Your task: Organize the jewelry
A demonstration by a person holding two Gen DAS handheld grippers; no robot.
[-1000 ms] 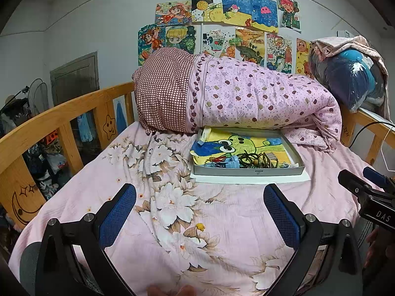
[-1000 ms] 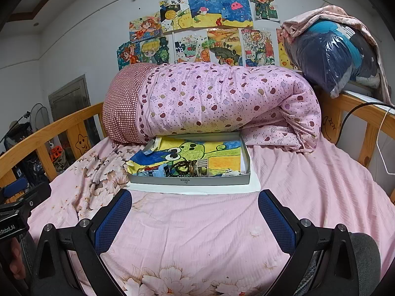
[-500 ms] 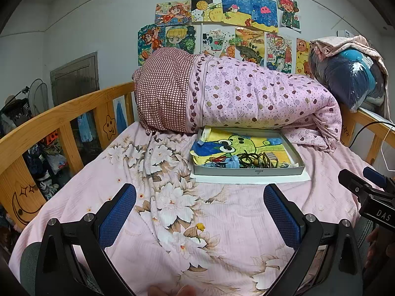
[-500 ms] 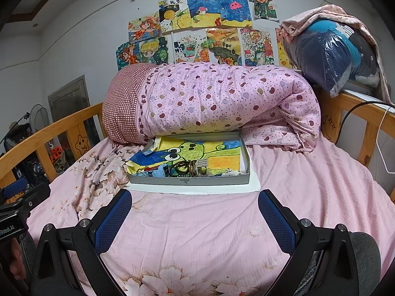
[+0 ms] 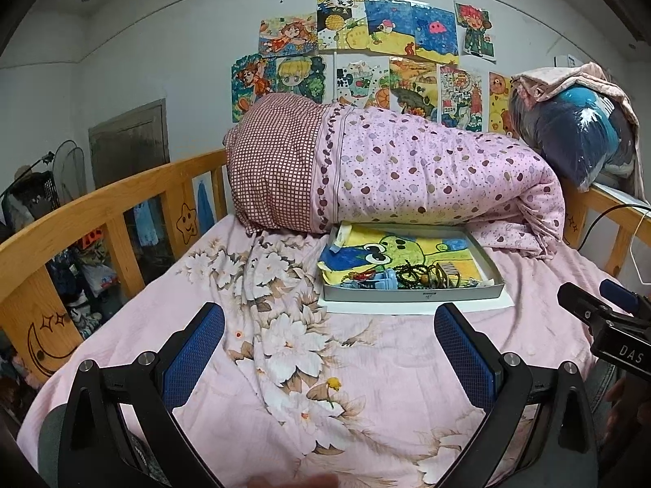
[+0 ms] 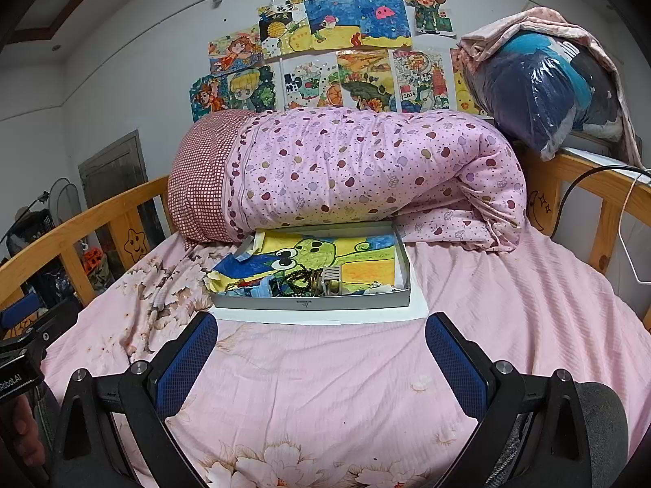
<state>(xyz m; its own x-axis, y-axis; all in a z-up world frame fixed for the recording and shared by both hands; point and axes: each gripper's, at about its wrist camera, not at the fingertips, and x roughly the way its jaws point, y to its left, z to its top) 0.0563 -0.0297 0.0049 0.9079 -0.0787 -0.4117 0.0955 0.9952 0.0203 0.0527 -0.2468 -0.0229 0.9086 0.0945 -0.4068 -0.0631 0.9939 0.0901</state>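
Observation:
A shallow grey box [image 5: 411, 295] [image 6: 313, 304] lined with a frog drawing sits on a white sheet on the bed, against the rolled quilt. A tangle of jewelry [image 5: 415, 276] [image 6: 305, 282], dark bead strings and small pieces, lies along its near edge. My left gripper [image 5: 329, 345] is open and empty above the floral sheet, short of the box and to its left. My right gripper [image 6: 321, 351] is open and empty, just in front of the box. The right gripper also shows at the left wrist view's right edge [image 5: 602, 317].
A rolled pink spotted quilt [image 5: 407, 179] and checked pillow [image 5: 276, 166] lie behind the box. Wooden bed rails [image 5: 101, 211] [image 6: 602, 195] run along both sides. A bagged bundle [image 6: 541, 93] sits on the right rail. A cable [image 6: 577, 187] hangs there.
The right wrist view has crept slightly closer to the box. The left gripper has barely moved. Both stay open.

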